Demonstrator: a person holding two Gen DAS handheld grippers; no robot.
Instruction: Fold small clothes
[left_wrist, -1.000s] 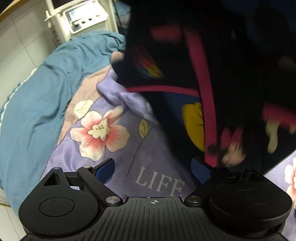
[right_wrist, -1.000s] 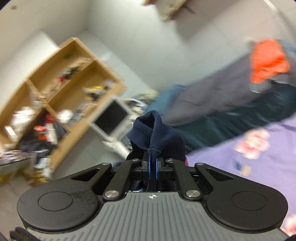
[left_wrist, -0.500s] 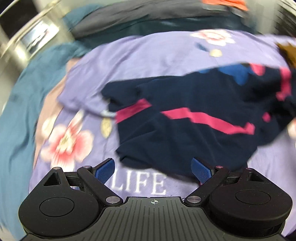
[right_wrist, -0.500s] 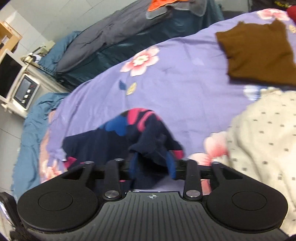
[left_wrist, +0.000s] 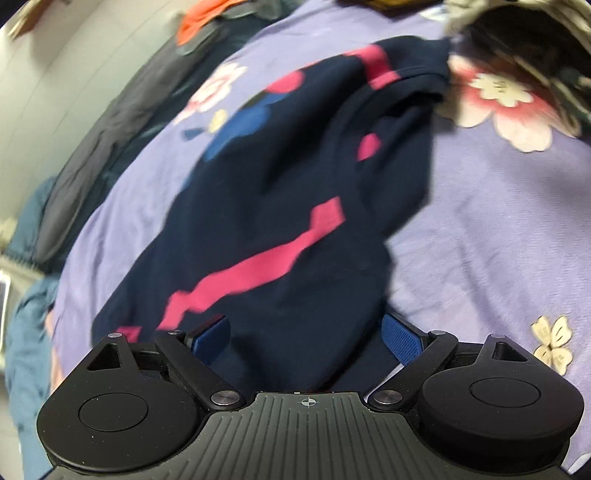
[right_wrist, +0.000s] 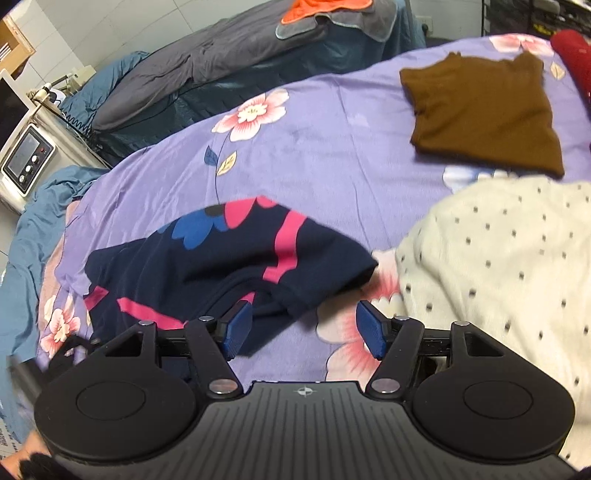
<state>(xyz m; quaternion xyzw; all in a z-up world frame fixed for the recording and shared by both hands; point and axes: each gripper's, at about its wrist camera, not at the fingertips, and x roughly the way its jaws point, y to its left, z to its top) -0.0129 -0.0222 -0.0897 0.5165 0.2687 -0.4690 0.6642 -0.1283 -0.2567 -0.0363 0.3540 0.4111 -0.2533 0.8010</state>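
Left wrist view, left to right. Grey bedding (left_wrist: 110, 122) along the far left edge, orange cloth (left_wrist: 195, 18) at top. Purple floral sheet (left_wrist: 491, 229) over the rest of the frame. One navy garment (left_wrist: 280, 221) with pink stripes and a blue patch, lying crumpled on the sheet; long axis running from lower left to upper right, near end at the tongs, far end towards the top right. Left gripper (left_wrist: 306, 336): blue pads wide apart, clamped on nothing. Near end of the garment spread between and under the two pads; contact with either pad not resolvable through motion blur.

Right wrist view, left to right. One white device with a small screen (right_wrist: 26, 162) at far left, beside blue bedding (right_wrist: 26, 236). Same navy garment (right_wrist: 221, 266) left of centre, long axis roughly left to right, slightly rising to the right, rounded folded end pointing right. Right gripper (right_wrist: 304, 328): jaws parted, nothing held. Garment's lower edge against or just behind the left fingertip (right_wrist: 236, 325); right fingertip (right_wrist: 371, 328) over bare sheet, clear of the cloth. One brown folded garment (right_wrist: 480, 114) at upper right, well apart from the navy one. One cream dotted garment (right_wrist: 498, 280) at right, just beside the navy garment's right end. Red fabric (right_wrist: 576, 55) at the far right edge, count and kind not determinable.
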